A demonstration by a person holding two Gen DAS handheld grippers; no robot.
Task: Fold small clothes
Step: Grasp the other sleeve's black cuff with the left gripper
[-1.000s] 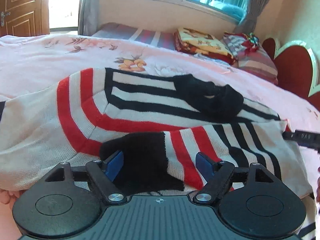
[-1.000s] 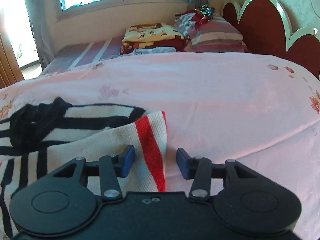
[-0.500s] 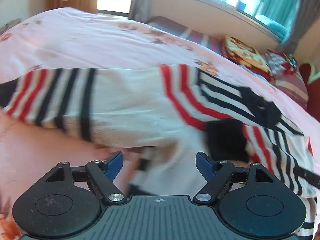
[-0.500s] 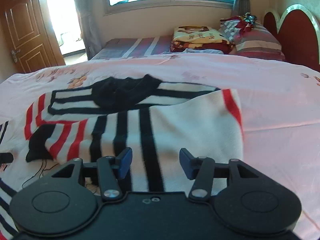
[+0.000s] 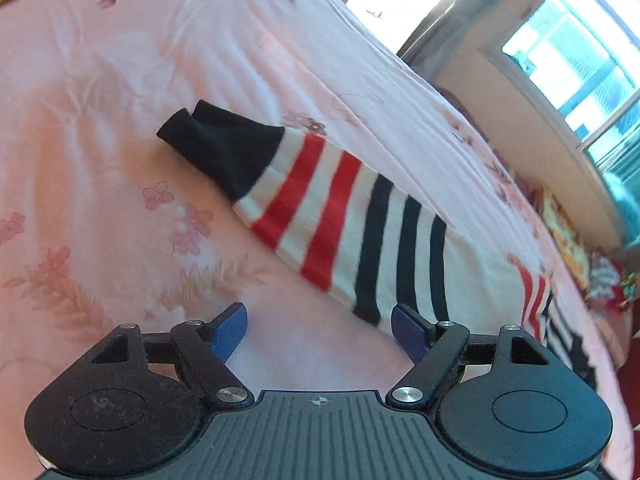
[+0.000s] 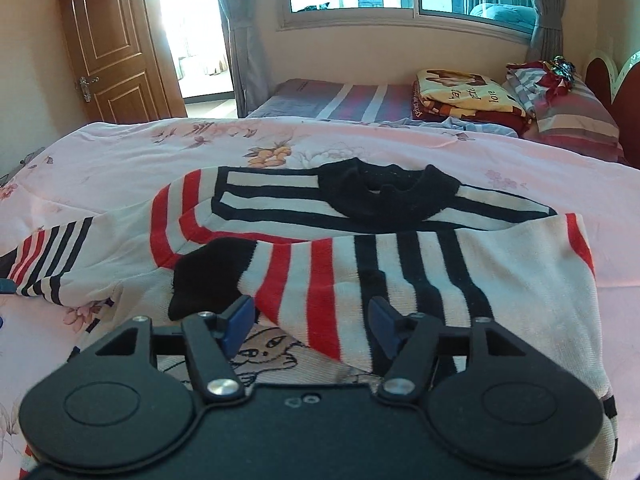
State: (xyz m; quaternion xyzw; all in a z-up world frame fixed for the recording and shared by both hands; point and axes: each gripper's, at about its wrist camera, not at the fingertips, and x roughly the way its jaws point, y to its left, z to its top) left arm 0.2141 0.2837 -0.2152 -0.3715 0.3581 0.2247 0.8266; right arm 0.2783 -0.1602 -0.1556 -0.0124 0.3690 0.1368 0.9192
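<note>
Fingers of the left gripper (image 5: 318, 330) stand wide and empty; the unfolded sweater sleeve (image 5: 332, 216) lies ahead, its long axis slanting from the right finger out to the black cuff (image 5: 218, 146). Right gripper (image 6: 308, 322), jaws opening, empty above the folded sleeve (image 6: 360, 276), is farther off.

Sweater (image 6: 360, 240) mid-frame on bed (image 6: 120, 152); one sleeve (image 6: 304, 280) folded across it; pillow (image 6: 576, 116) upper right; door (image 6: 116, 48) upper left.
</note>
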